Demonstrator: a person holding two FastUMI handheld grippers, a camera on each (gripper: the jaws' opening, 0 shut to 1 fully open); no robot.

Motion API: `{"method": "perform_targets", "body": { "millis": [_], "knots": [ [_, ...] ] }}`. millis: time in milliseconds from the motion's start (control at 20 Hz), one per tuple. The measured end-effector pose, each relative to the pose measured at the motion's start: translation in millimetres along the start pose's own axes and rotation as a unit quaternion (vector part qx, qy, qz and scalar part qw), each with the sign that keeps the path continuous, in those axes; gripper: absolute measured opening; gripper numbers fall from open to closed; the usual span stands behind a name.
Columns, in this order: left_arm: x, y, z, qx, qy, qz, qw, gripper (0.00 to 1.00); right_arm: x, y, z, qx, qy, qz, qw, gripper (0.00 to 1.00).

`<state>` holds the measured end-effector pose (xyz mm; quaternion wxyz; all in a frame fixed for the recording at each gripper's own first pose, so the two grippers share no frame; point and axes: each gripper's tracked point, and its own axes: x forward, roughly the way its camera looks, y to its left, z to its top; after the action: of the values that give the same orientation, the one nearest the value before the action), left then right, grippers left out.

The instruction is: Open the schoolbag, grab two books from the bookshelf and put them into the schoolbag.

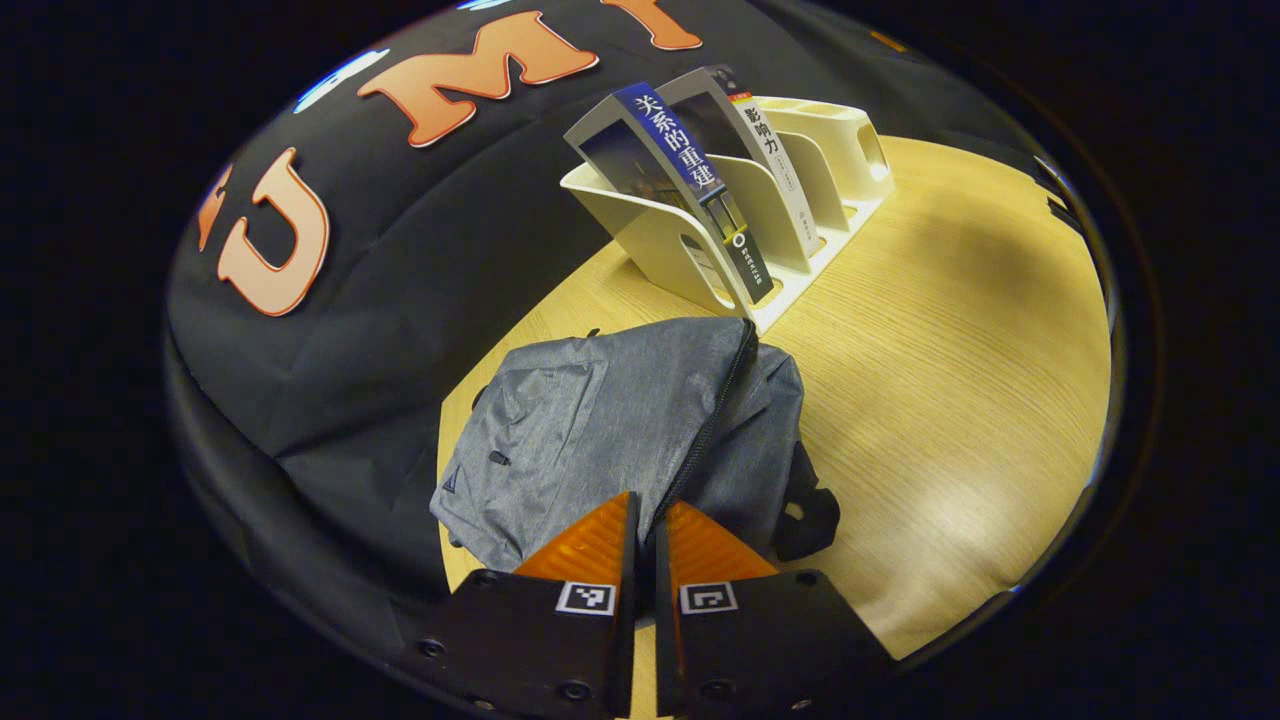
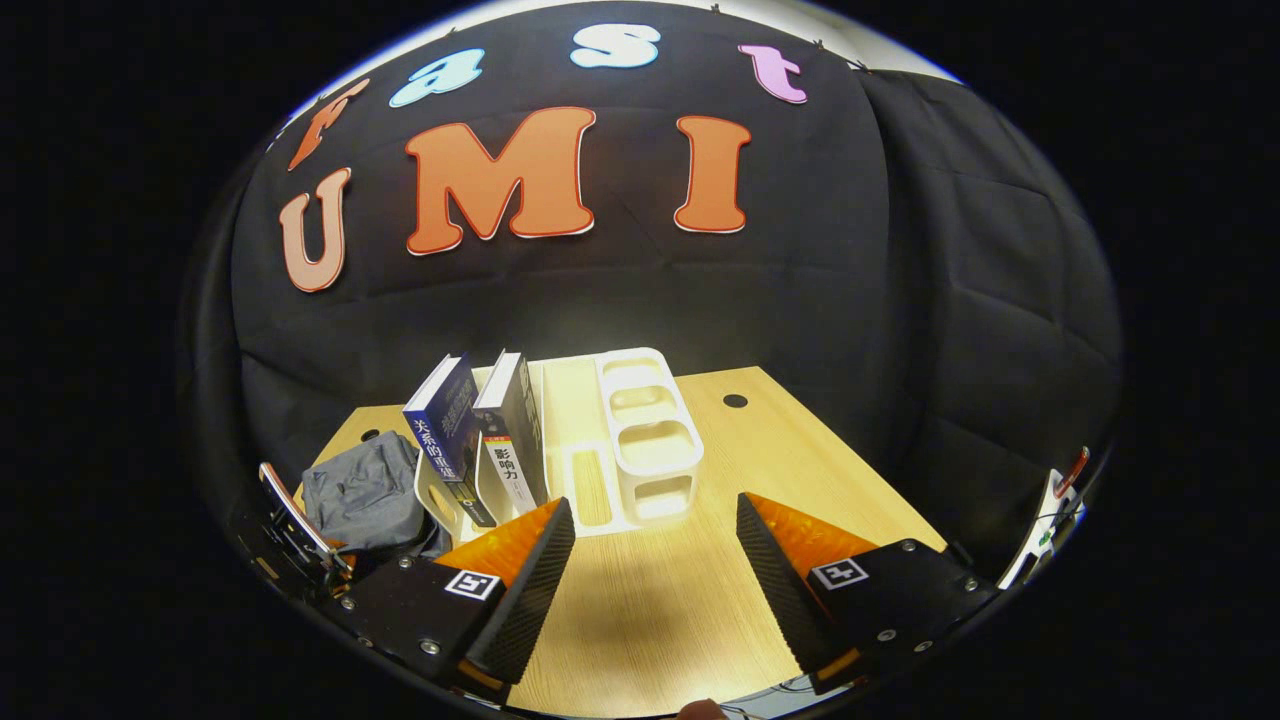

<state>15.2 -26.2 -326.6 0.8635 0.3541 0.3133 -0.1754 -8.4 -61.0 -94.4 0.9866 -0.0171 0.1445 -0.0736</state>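
The grey schoolbag (image 1: 600,420) lies flat on the wooden table (image 1: 950,350), its dark zipper (image 1: 720,400) closed and running straight down into my left gripper (image 1: 648,505). That gripper is shut at the zipper's near end, and the pull is hidden between the fingers. Behind the bag stands the white bookshelf (image 1: 800,230) with a blue book (image 1: 680,150) and a white-spined book (image 1: 775,150) leaning in it. In the right gripper view, my right gripper (image 2: 652,503) hangs open over the table (image 2: 650,600), facing the bookshelf (image 2: 650,440), both books (image 2: 445,440) (image 2: 510,440) and the schoolbag (image 2: 365,495).
A black strap buckle (image 1: 810,515) sticks out at the bag's right side. The bookshelf's right-hand slots hold no books. A small round hole (image 2: 735,400) sits near the table's back edge. The black cloth wall closes the table off behind and to the right.
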Motion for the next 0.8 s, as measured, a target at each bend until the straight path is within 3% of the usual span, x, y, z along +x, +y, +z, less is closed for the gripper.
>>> {"method": "perform_targets", "body": {
  "millis": [250, 800],
  "knots": [
    [-24.4, 18.4, 20.2, -0.032, 0.0, -0.04, 0.999, 0.04, -6.1, -1.7, -0.1, 0.009, -0.006, 0.006, 1.0, 0.97],
    [-57.5, 119.8, 71.5, -0.073, 0.004, -0.038, 0.997, 0.04, -14.6, 3.4, -6.2, 0.033, 0.001, 0.035, 0.999, 0.97]
  ]
}}
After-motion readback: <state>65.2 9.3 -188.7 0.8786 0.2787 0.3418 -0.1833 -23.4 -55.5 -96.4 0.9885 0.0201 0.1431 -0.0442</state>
